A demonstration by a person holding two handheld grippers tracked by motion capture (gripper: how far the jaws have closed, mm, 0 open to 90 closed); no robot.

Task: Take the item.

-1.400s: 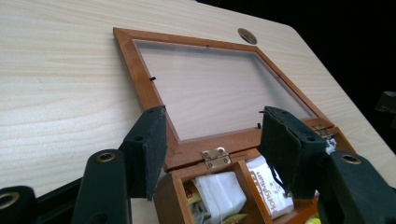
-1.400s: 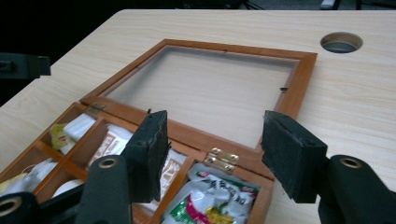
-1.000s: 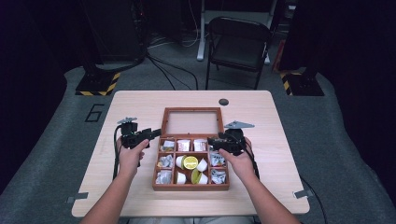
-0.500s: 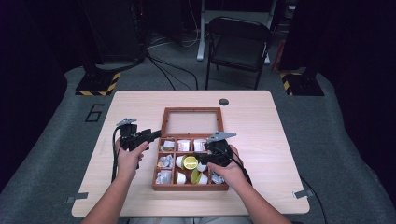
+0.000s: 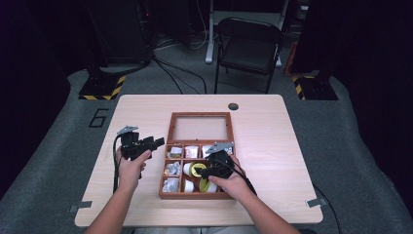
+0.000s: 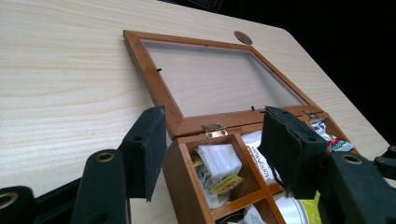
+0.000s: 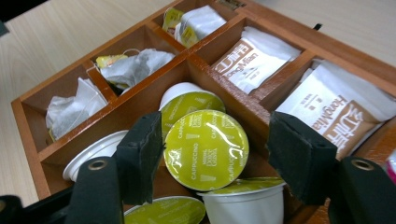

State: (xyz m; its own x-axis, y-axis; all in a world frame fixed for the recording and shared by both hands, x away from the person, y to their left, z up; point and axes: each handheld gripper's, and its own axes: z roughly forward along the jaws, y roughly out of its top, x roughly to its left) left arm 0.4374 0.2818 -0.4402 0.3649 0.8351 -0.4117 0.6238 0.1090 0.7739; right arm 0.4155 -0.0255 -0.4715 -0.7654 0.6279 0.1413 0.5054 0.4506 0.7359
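— Where does the wooden compartment box [image 5: 195, 168] sit?

— Near the middle of the light wood table [image 5: 272, 146], toward the person's edge, its glass-paned lid [image 5: 200, 128] swung fully open and lying flat on the tabletop behind it. Brass hinges [image 6: 214, 129] join lid and box.

— And inside?

— The middle row holds coffee capsules; one with a yellow-green foil top printed "Cappuccino" [image 7: 206, 149] lies tilted on the others, resting against a wooden divider. White-cupped capsules [image 7: 245, 201] sit beneath and beside it. The far compartments hold paper sachets marked "HongMia" [image 7: 331, 112], and the side compartments hold tea bags [image 7: 135, 65] in thin white wrappers.

— What is the right gripper [image 5: 210, 171] doing?

— It hovers over the capsule compartment with its jaws spread wide, one pad either side of the tilted cappuccino capsule, gripping nothing.

— The left gripper [image 5: 155, 143]?

— Held just beside the box's left wall, above the table, its jaws likewise apart. In its own view they straddle the box's near corner, touching nothing.

— Anything else around?

— A small dark round cap [image 5: 233, 106] in the tabletop beyond the lid, and a black folding chair [image 5: 249, 46] on the grey floor past the table.
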